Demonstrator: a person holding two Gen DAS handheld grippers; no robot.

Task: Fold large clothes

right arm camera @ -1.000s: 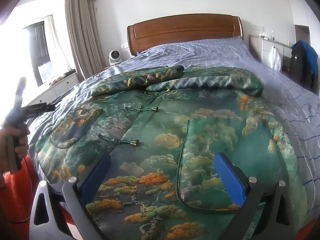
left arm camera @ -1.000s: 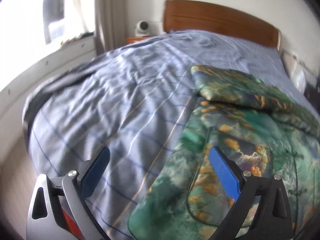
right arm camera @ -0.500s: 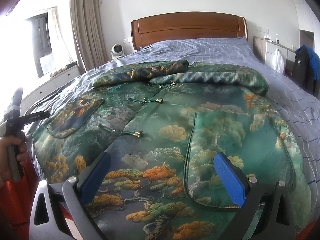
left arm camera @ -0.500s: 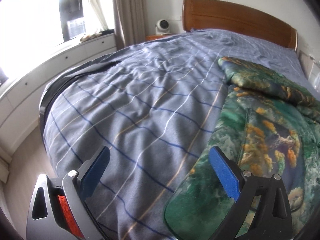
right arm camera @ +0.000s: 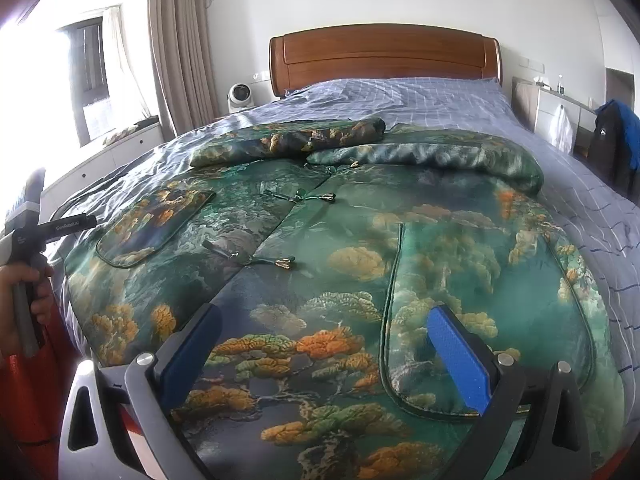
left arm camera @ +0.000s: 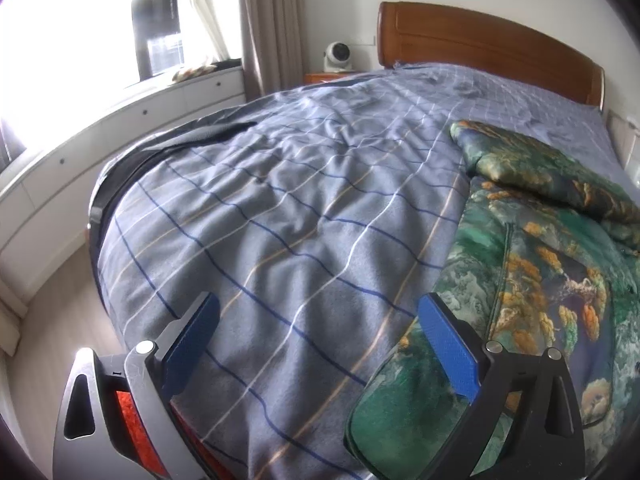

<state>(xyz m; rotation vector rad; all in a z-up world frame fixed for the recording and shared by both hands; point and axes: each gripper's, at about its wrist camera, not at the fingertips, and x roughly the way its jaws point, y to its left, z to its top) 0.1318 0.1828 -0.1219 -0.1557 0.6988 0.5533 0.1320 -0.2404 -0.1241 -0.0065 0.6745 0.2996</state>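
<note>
left wrist: left gripper [left arm camera: 316, 344] jaws spread wide, empty, above checked bedspread [left arm camera: 280, 208]; green jacket [left arm camera: 540, 288] at right | right wrist: right gripper [right arm camera: 324, 350] jaws wide, empty, over jacket [right arm camera: 320, 248] spread flat on bed, sleeves folded across top

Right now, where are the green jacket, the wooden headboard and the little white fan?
green jacket [right arm camera: 340, 240]: right wrist view, middle of its front panel.
wooden headboard [right arm camera: 384, 56]: right wrist view, centre of the board.
white fan [right arm camera: 239, 95]: right wrist view, its round face.

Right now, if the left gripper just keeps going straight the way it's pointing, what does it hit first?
Most likely the blue checked bedspread, since the open left gripper points at bare cover. The green jacket lies just off to its right side; depth is uncertain.
</note>
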